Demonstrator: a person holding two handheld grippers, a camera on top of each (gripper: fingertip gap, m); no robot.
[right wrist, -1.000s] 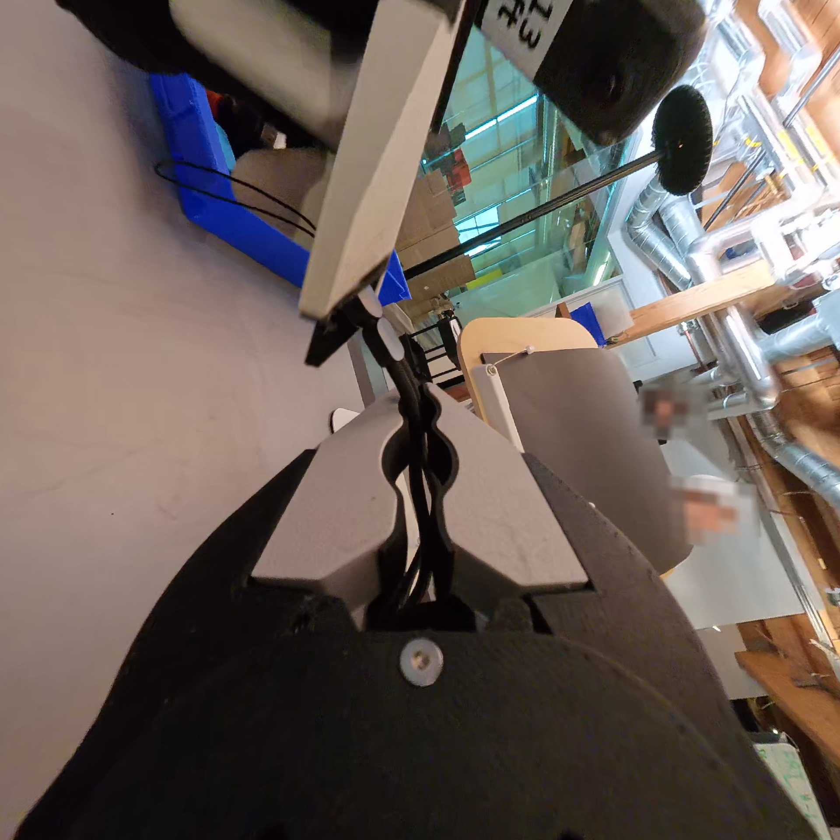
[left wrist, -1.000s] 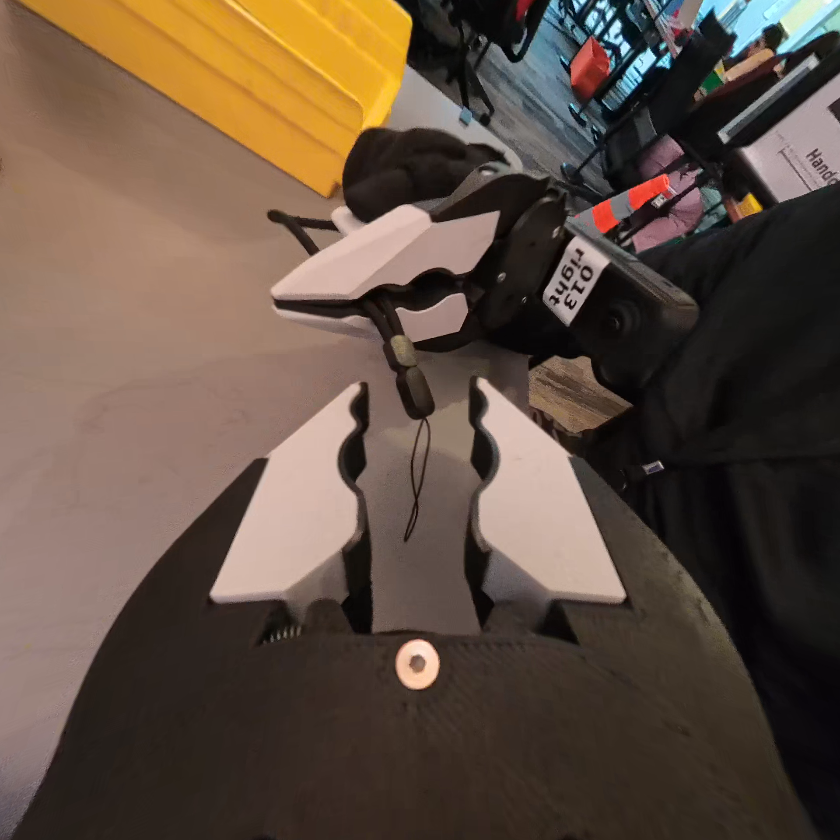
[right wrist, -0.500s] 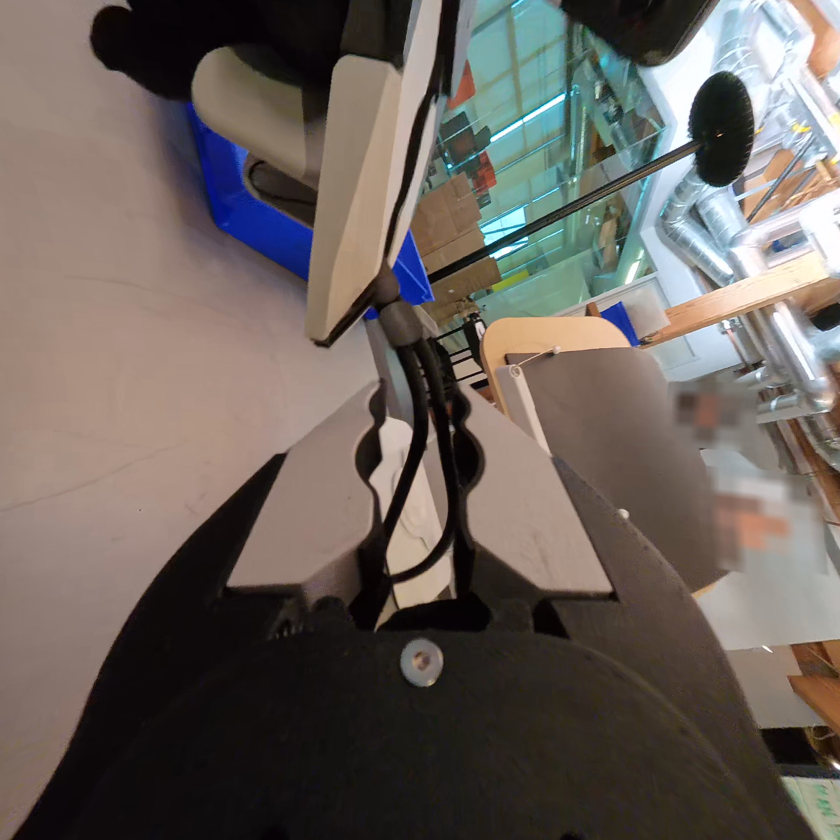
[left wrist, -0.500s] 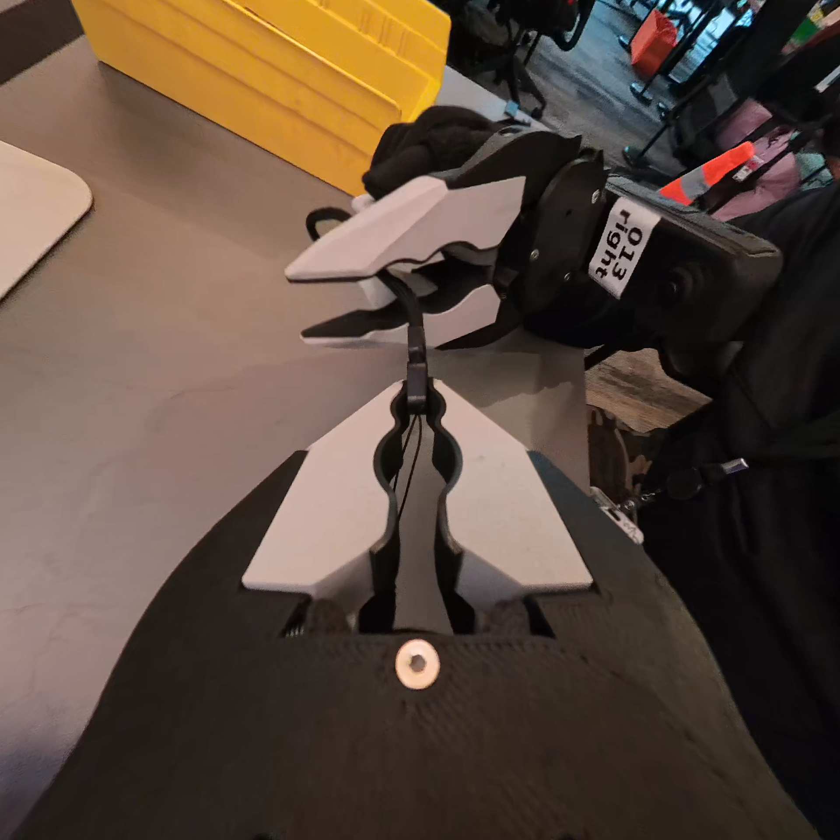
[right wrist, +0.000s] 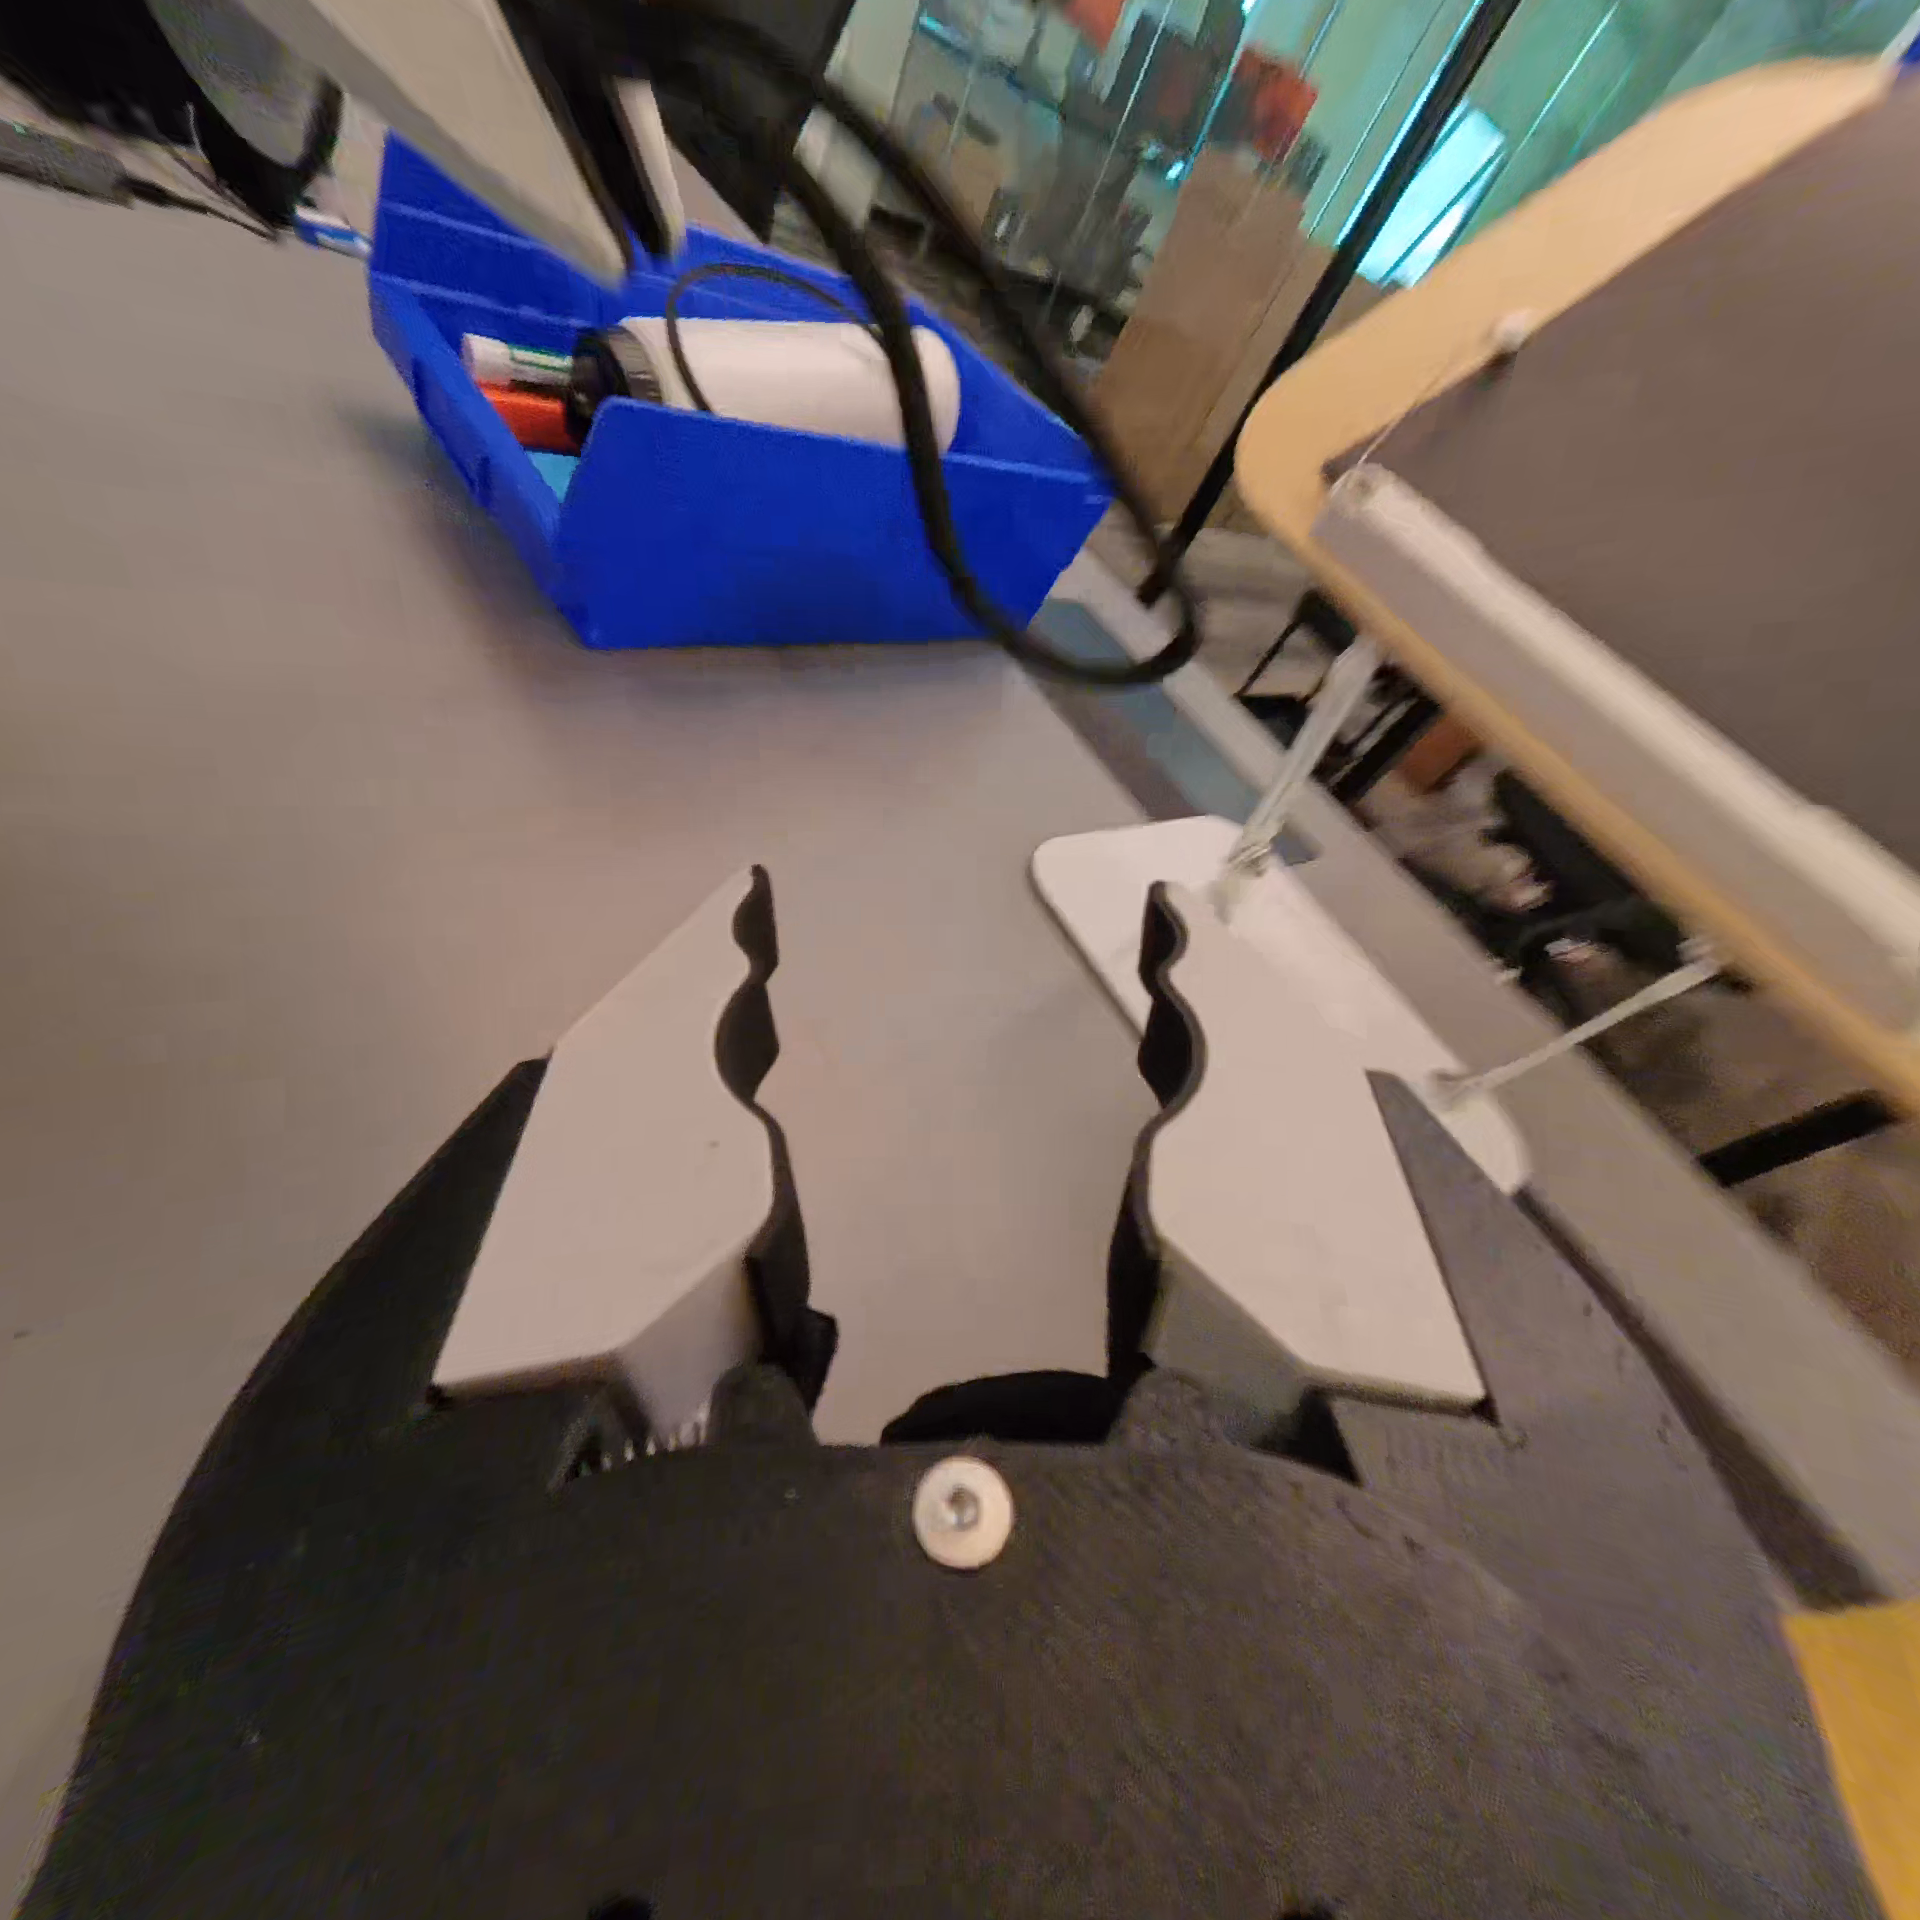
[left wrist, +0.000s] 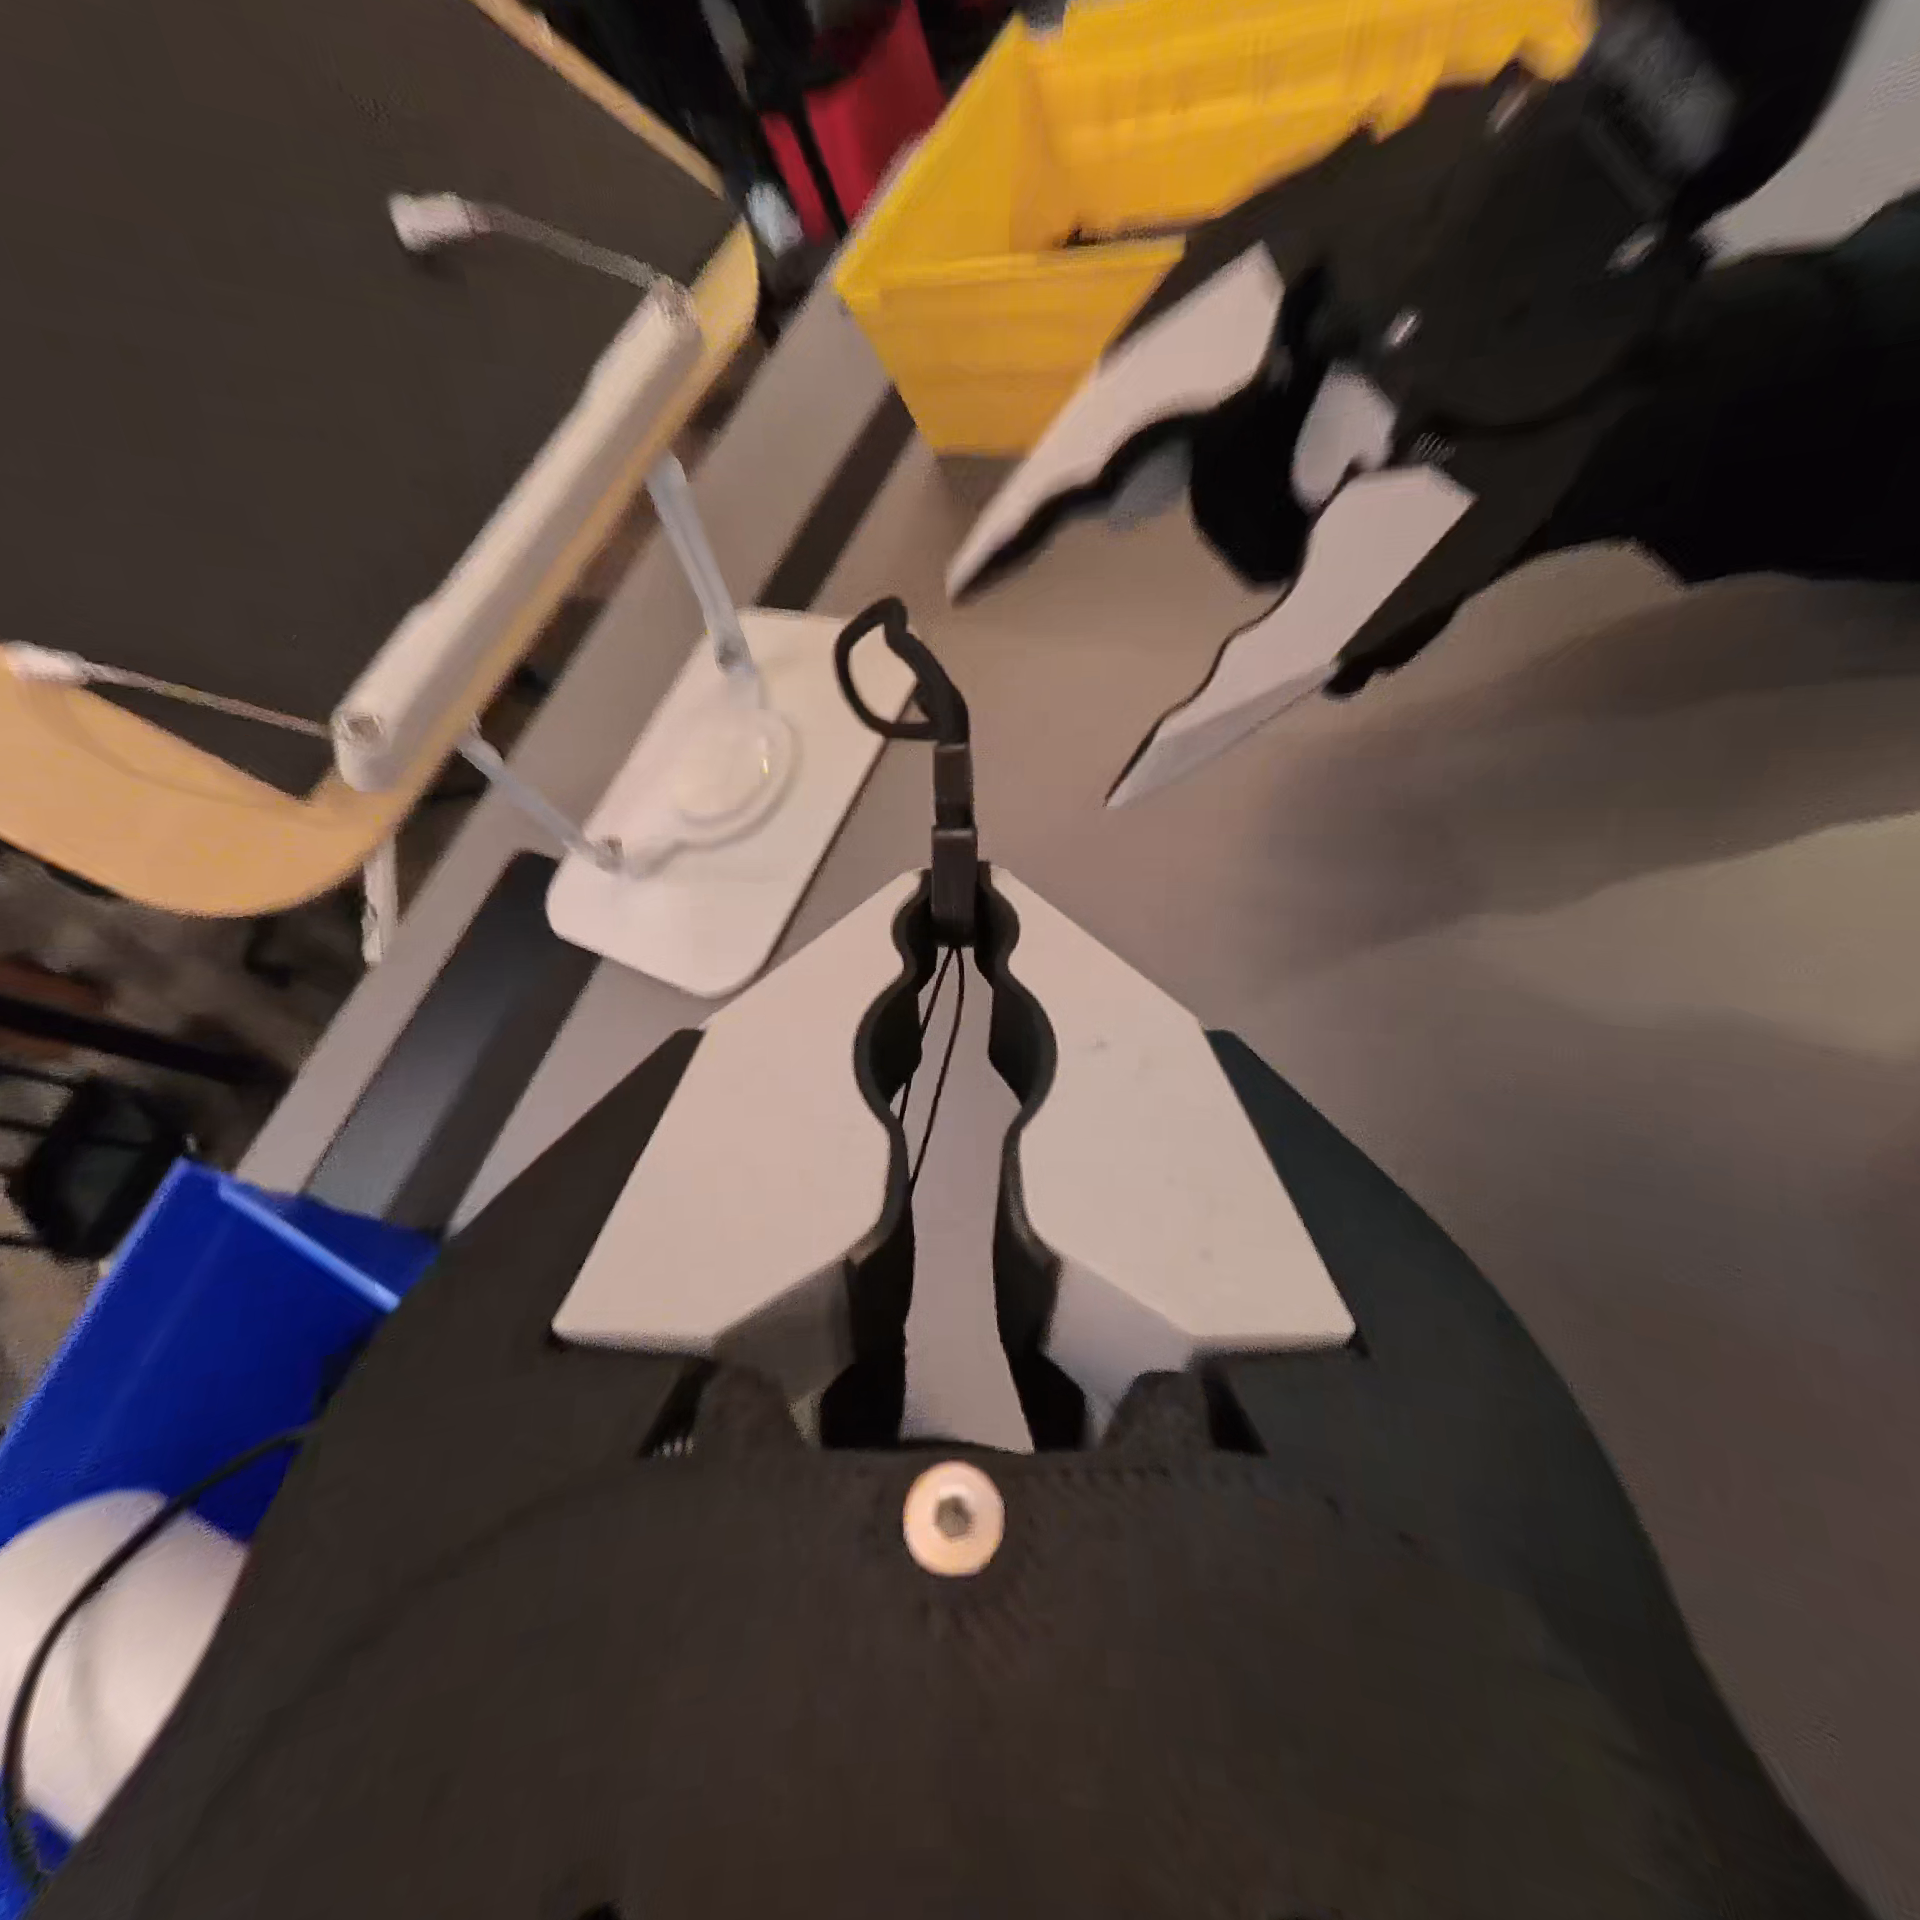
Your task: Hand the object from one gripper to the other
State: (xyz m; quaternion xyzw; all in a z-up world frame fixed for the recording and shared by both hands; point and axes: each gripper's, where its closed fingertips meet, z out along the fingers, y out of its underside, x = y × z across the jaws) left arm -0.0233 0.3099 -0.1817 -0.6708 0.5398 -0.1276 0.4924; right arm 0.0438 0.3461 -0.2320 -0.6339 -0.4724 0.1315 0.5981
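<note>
The object is a black strap point(left wrist: 952, 800) with a loop at its far end and thin strings at the near end. My left gripper point(left wrist: 954, 896) is shut on its clasp at the fingertips, and the loop sticks out beyond them, above the grey table. My right gripper point(left wrist: 1039, 696) is open and empty to the upper right, apart from the strap. In the right wrist view my right gripper point(right wrist: 956, 883) is wide open with nothing between its fingers. The left gripper point(right wrist: 499, 104) is at the top left there, with the black strap point(right wrist: 925, 436) hanging from it.
A blue bin point(right wrist: 727, 540) with a white device and markers stands at the table's far edge; it also shows in the left wrist view point(left wrist: 197, 1330). A yellow bin point(left wrist: 1018, 312) stands behind the right gripper. A white stand base point(left wrist: 717, 842) lies near the table edge, beside a tan-rimmed chair point(left wrist: 156, 800).
The left gripper closed on the strap. The right gripper opened, let the strap go and drew back. Both views have swung toward the table edge.
</note>
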